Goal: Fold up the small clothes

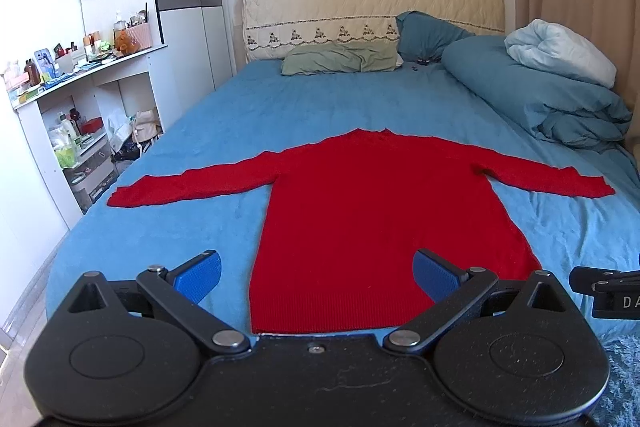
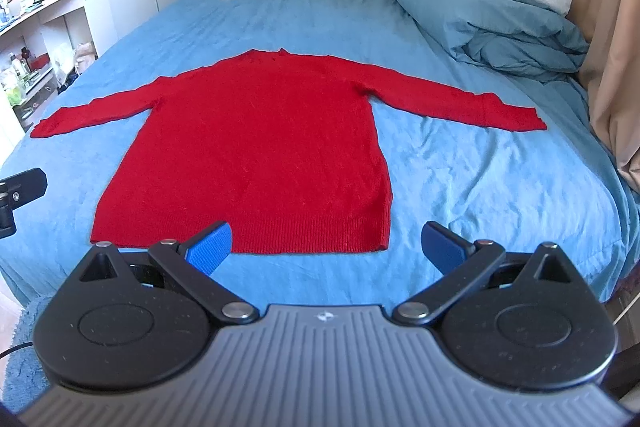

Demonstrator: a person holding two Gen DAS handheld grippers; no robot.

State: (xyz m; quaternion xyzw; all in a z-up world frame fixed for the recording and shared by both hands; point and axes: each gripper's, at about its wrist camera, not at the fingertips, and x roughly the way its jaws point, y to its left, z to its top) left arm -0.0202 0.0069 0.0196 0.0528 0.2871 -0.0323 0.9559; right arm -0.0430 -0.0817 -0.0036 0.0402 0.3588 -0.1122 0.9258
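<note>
A red long-sleeved sweater [image 1: 360, 203] lies flat on the blue bed sheet [image 1: 248, 99], both sleeves spread out sideways, hem toward me. It also shows in the right wrist view [image 2: 260, 143]. My left gripper [image 1: 318, 277] is open and empty, hovering over the hem's left part. My right gripper [image 2: 328, 247] is open and empty, just short of the hem's right corner. Part of the right gripper shows at the left view's right edge [image 1: 604, 287].
A folded blue duvet with a pale pillow [image 1: 560, 83] sits at the bed's far right. A green pillow [image 1: 340, 59] and headboard are at the far end. A cluttered white shelf [image 1: 80, 115] stands left of the bed. A curtain [image 2: 612, 67] hangs right.
</note>
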